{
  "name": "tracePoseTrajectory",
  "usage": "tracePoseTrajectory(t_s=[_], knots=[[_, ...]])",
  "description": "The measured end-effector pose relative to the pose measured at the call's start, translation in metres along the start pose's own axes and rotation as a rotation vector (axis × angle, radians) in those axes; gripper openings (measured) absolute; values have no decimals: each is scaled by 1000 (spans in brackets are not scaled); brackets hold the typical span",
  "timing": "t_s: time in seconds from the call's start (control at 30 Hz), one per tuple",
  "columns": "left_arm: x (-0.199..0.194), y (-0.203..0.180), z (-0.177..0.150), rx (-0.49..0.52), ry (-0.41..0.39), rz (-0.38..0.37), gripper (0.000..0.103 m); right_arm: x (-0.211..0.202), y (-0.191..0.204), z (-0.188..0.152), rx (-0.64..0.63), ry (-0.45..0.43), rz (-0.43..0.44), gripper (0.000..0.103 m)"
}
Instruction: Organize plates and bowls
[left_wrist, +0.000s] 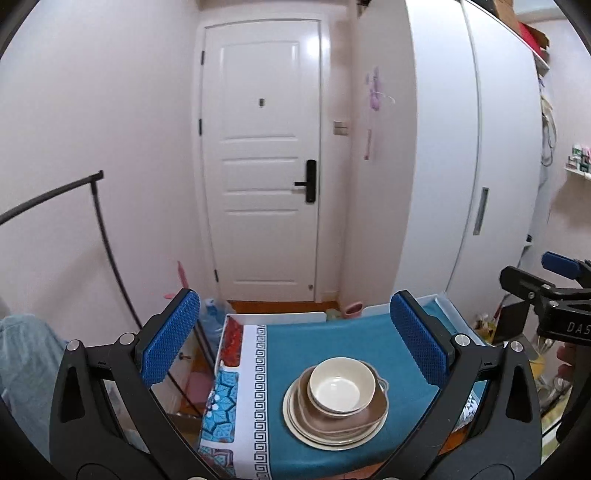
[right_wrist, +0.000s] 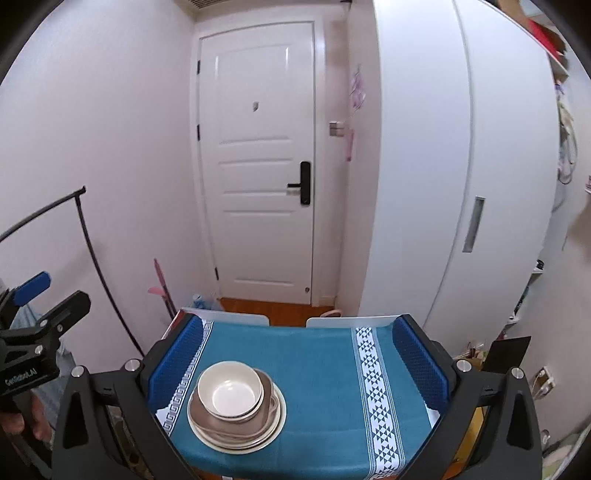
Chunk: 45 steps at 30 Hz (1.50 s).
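Note:
One stack of dishes stands on the teal tablecloth (left_wrist: 332, 339) (right_wrist: 314, 362): cream plates at the bottom, a brown dish with handles (left_wrist: 369, 410) (right_wrist: 271, 402) on them, and cream bowls (left_wrist: 341, 384) (right_wrist: 231, 391) nested on top. My left gripper (left_wrist: 295, 338) is open, raised above and behind the stack, nothing between its blue pads (left_wrist: 170, 336). My right gripper (right_wrist: 295, 363) is open too, equally clear of the dishes, its blue pads (right_wrist: 421, 363) wide apart. Each gripper shows at the edge of the other's view.
The small table ends close ahead, with white chair backs (left_wrist: 280, 317) (right_wrist: 343, 321) at its far edge. Beyond stand a white door (left_wrist: 262, 158), a white wardrobe (left_wrist: 461, 147) on the right and a black rail (left_wrist: 99, 229) on the left. A hand (right_wrist: 22, 424) holds the left gripper.

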<state>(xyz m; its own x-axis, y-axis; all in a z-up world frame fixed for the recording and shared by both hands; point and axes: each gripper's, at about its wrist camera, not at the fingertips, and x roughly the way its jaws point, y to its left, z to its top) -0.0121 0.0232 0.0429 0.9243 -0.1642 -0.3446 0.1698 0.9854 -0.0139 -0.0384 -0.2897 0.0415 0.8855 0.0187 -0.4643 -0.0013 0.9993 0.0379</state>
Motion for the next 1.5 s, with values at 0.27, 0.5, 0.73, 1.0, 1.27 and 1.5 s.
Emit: tracePoseTrajectory(t_s=[0.27,0.5,0.73,1.0,1.27,1.5], knots=[[-11,5,6,-29,-40,-15,103,-12,3,5,-13,-55,-16,102],[-12,4,8,-17,-53,-1,103,-15,5,6,-9,-70,-27,102],[-12,2,9,-1,-58,2,103,-15,3,6,-7,-72,-28,102],[-13,1,9,4,-72,8,103,-12,6,10,-5,-72,-36,102],[-13,3,10,5,-76,21,103,-11,6,11,-3,-71,-34,102],[-13,3,13,10,-86,32,103,-9,9,8,-1,-74,-30,102]])
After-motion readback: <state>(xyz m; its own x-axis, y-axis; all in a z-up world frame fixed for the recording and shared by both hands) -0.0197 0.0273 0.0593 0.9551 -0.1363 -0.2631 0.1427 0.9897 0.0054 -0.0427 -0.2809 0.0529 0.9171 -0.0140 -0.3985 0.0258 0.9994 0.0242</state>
